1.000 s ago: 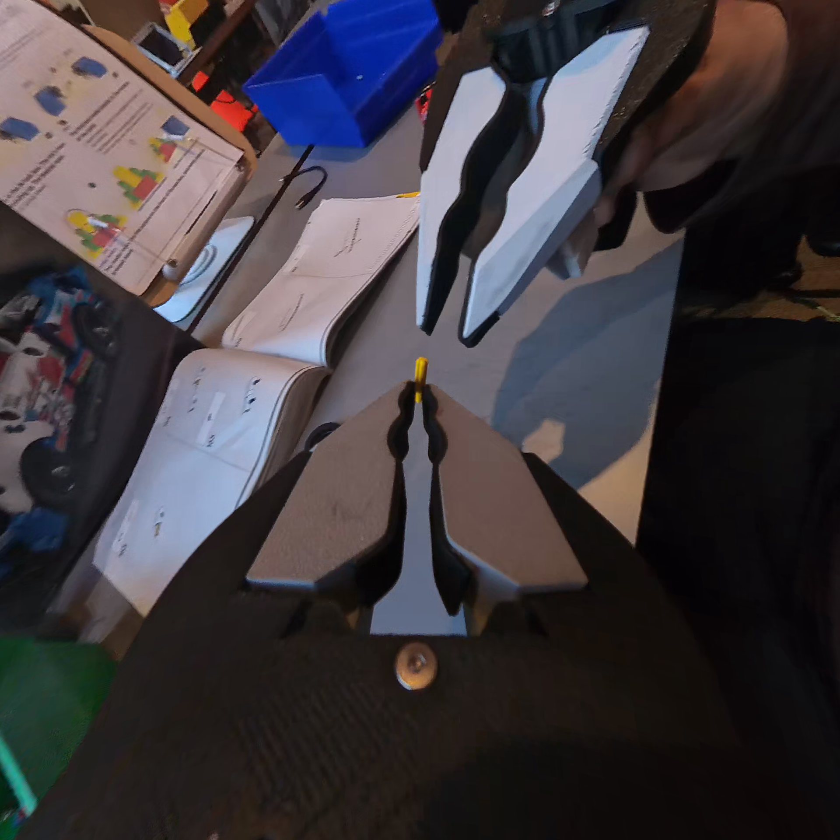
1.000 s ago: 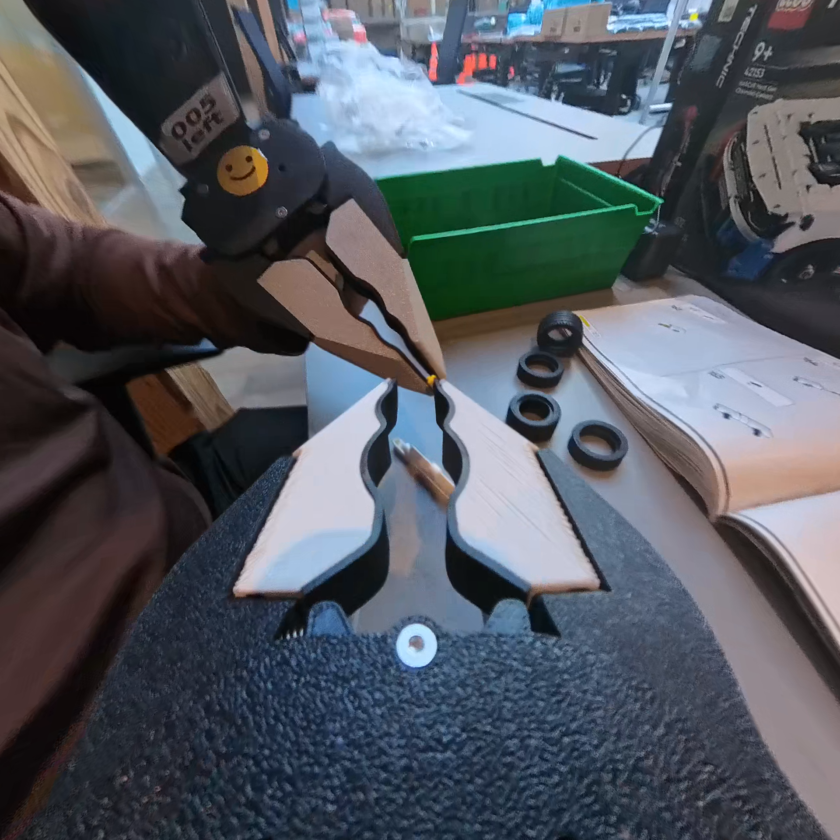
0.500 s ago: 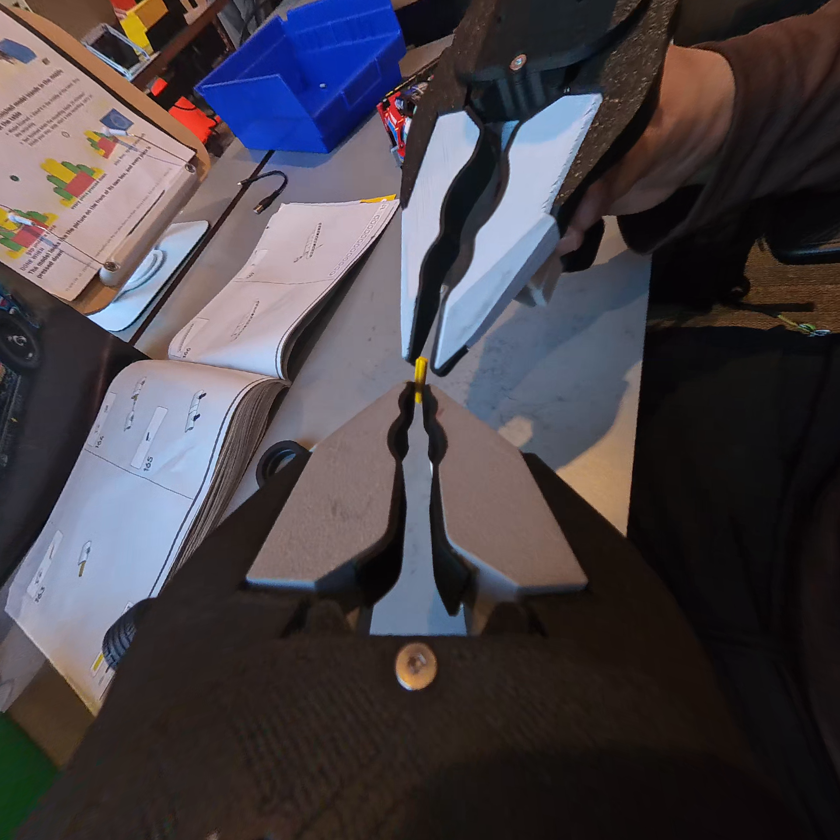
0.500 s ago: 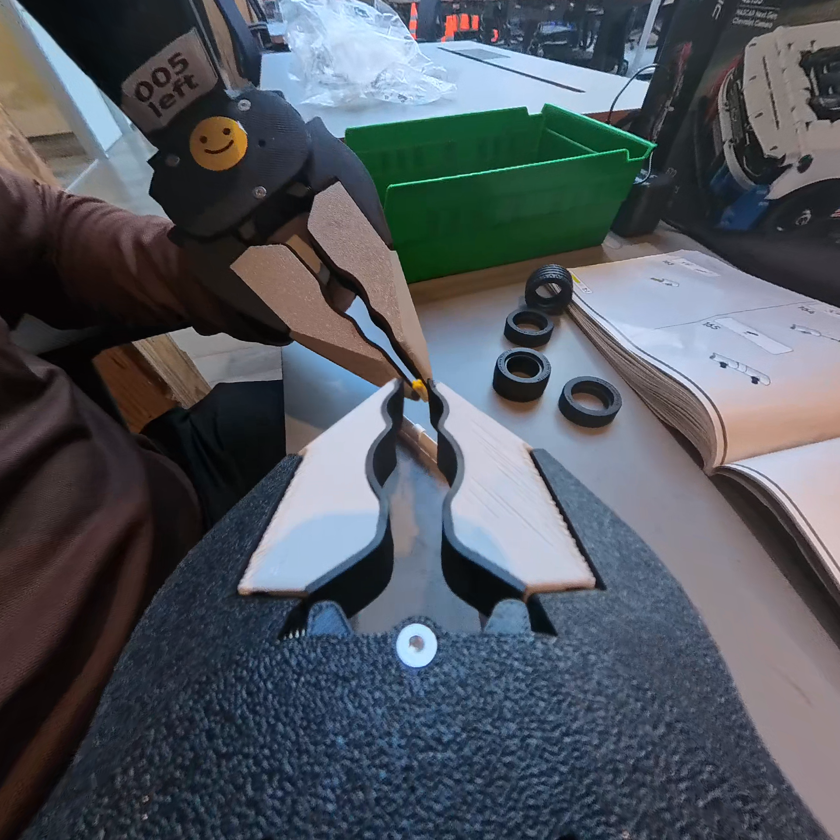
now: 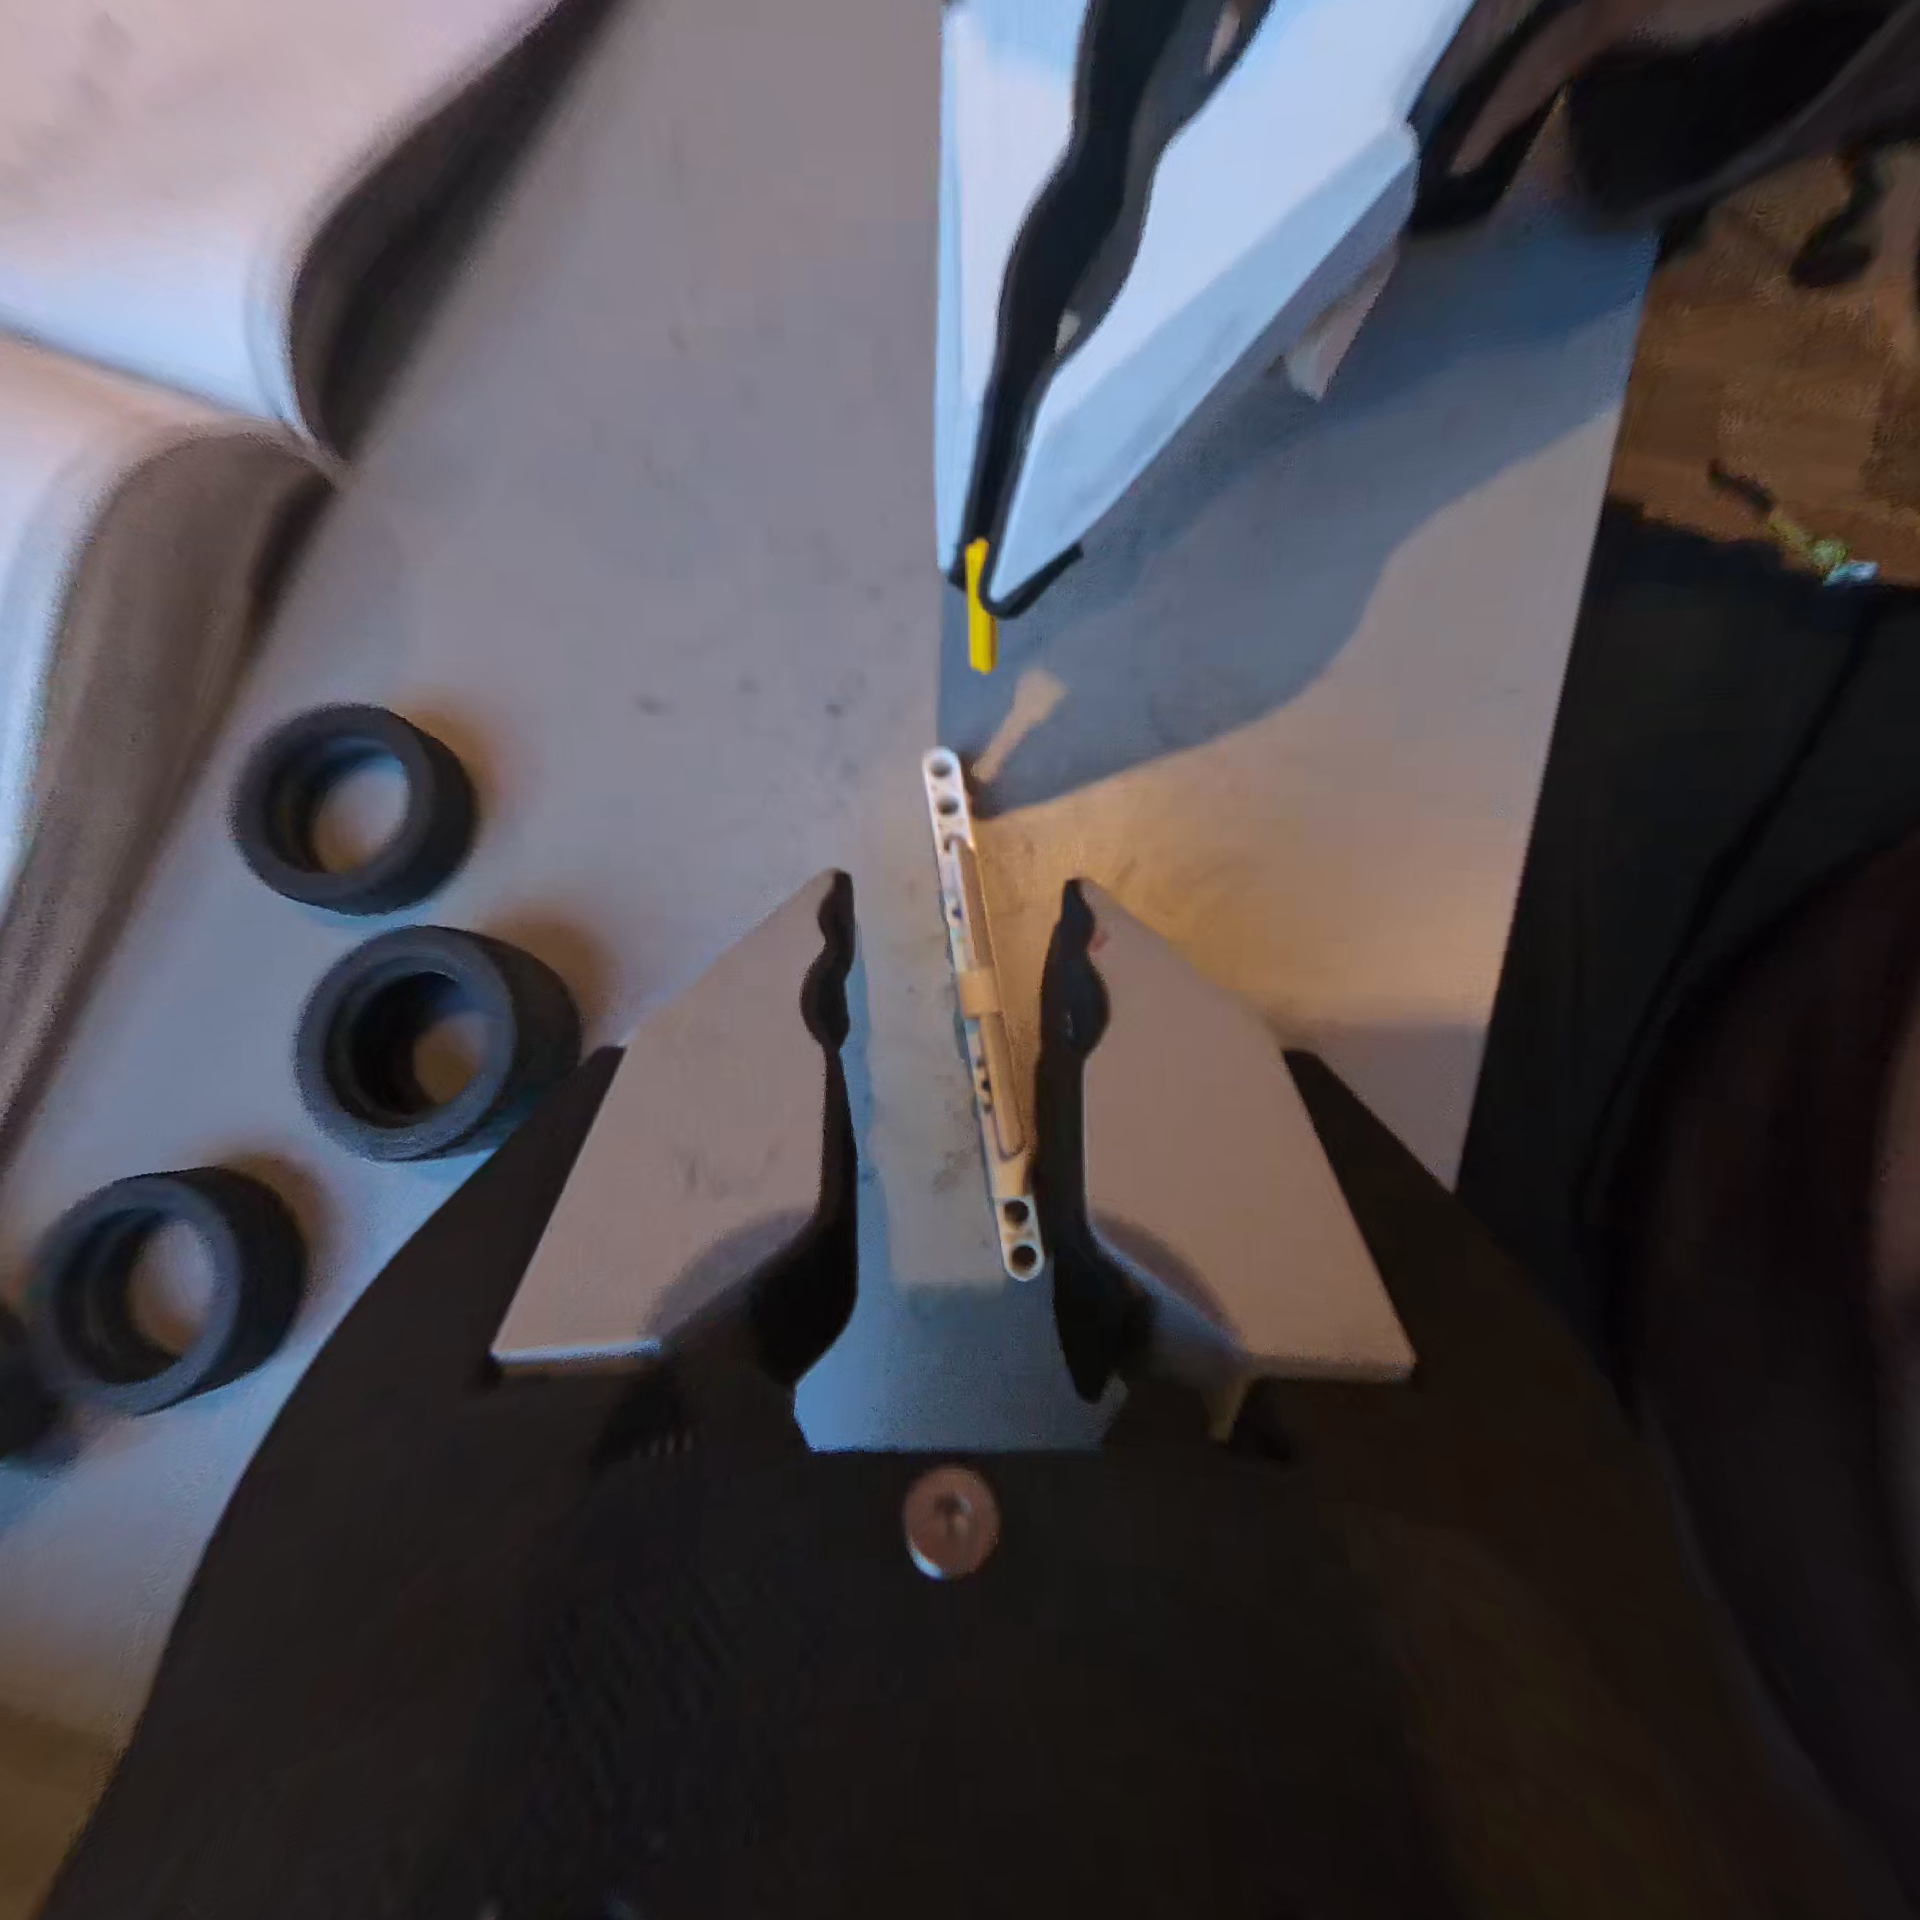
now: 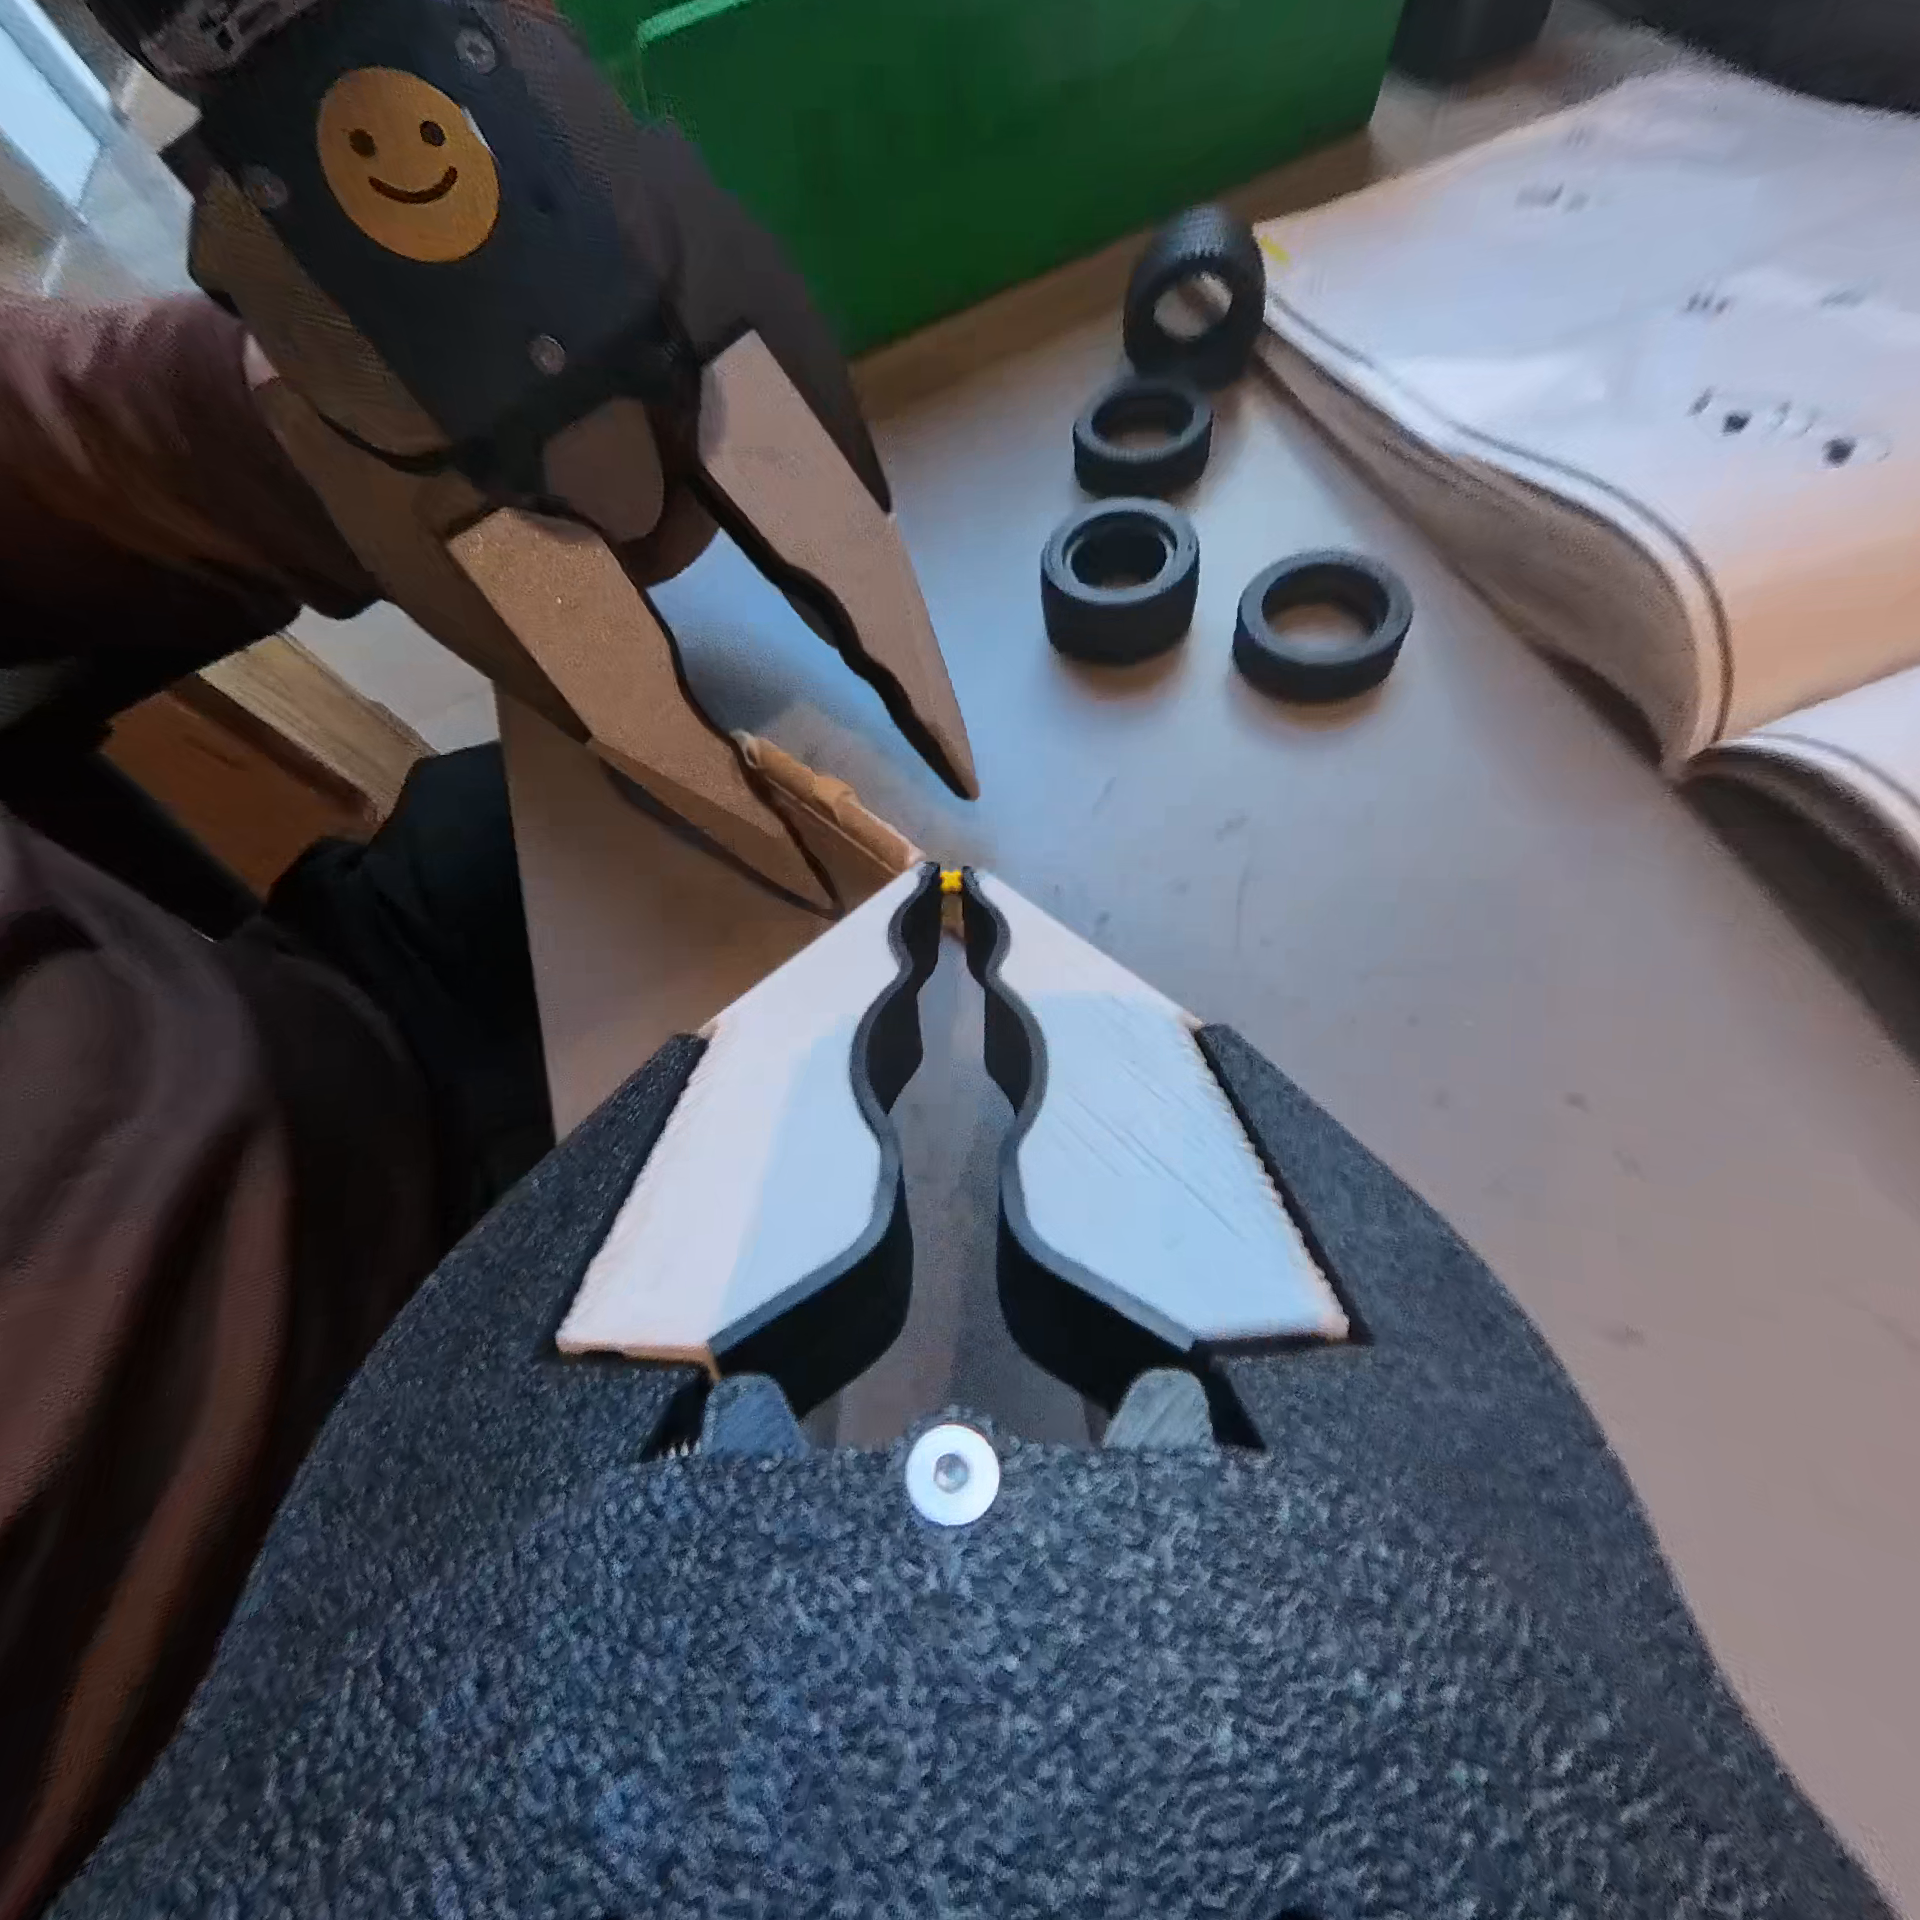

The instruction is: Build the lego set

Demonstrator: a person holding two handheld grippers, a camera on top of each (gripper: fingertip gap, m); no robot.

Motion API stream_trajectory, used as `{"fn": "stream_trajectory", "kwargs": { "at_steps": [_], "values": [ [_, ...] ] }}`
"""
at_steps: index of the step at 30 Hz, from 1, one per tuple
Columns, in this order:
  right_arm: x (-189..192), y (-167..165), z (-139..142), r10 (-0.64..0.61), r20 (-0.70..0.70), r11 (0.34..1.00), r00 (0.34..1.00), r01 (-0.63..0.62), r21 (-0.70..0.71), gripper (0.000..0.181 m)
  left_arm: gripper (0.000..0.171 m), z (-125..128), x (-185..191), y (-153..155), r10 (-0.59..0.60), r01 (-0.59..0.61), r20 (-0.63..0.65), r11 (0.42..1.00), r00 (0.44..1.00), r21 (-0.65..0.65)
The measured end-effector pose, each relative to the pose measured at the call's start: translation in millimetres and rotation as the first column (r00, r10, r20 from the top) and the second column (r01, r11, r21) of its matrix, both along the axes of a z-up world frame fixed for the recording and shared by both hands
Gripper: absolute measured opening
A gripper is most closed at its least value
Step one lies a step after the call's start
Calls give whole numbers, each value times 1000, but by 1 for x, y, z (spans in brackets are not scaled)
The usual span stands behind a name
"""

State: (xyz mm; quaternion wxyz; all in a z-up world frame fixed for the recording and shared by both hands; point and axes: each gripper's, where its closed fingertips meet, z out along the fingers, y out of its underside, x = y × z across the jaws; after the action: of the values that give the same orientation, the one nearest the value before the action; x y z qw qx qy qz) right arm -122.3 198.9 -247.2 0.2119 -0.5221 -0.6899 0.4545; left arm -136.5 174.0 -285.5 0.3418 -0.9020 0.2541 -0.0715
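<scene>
My right gripper [image 6: 949, 883] is shut on a small yellow axle [image 6: 949, 879], which sticks out of its fingertips. In the left wrist view it [image 5: 1006, 587] hangs at the top with the yellow axle [image 5: 978, 613] pointing down at the grey table [image 5: 675, 520]. My left gripper [image 5: 951, 894] is open and empty, low over the table. A long white beam with holes [image 5: 977, 1018] lies on the table between its fingers, closer to the right one. In the right wrist view the left gripper [image 6: 902, 847] is open just beyond the axle.
Several black tyres [image 6: 1122, 582] lie on the table; they also show in the left wrist view [image 5: 353, 805]. An open instruction book [image 6: 1621, 343] lies to the right of them, with a green bin [image 6: 1039, 135] behind. A person's sleeve [image 6: 135, 1195] is on the left. The left gripper's tips are roughly 5 cm from the right gripper's.
The yellow axle went from my left gripper to my right gripper. The left gripper opened and dropped low over the white beam. The right gripper shut on the axle.
</scene>
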Motion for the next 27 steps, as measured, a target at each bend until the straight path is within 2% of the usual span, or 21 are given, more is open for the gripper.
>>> {"fn": "stream_trajectory", "kwargs": {
  "at_steps": [1, 5, 11, 14, 17, 19, 27],
  "values": [
    [-1, -1, -6, 3, 19, 1000, 1000, -3, 3, 4, 34, -10, 0, -1, -8, 8, -17, 999, 1000, -38],
    [-5, -6, -17, 21, 54, 999, 998, -23, 31, 4, 5, -11, 6, 0, -57, 58, 16, 997, 998, -41],
    [-3, -2, -18, 4, 53, 1000, 999, -4, -3, 4, 5, -11, 4, -1, -122, 123, 29, 992, 992, -13],
    [-3, -6, -16, 15, 41, 999, 999, -13, -37, 4, 21, -10, -3, -4, -130, 130, 7, 991, 991, -21],
    [-5, -11, -16, 32, 42, 999, 999, -30, -39, 4, 19, -10, -7, -9, -145, 144, -9, 989, 989, -34],
    [-6, -18, -16, 62, 46, 997, 997, -60, -44, 4, 5, -11, 0, -11, -163, 165, 36, 985, 986, -43],
    [-10, -19, -26, 74, 80, 996, 994, -77, 34, 4, 5, -10, 3, -10, -177, 190, 200, 981, 964, -47]
  ]
}}
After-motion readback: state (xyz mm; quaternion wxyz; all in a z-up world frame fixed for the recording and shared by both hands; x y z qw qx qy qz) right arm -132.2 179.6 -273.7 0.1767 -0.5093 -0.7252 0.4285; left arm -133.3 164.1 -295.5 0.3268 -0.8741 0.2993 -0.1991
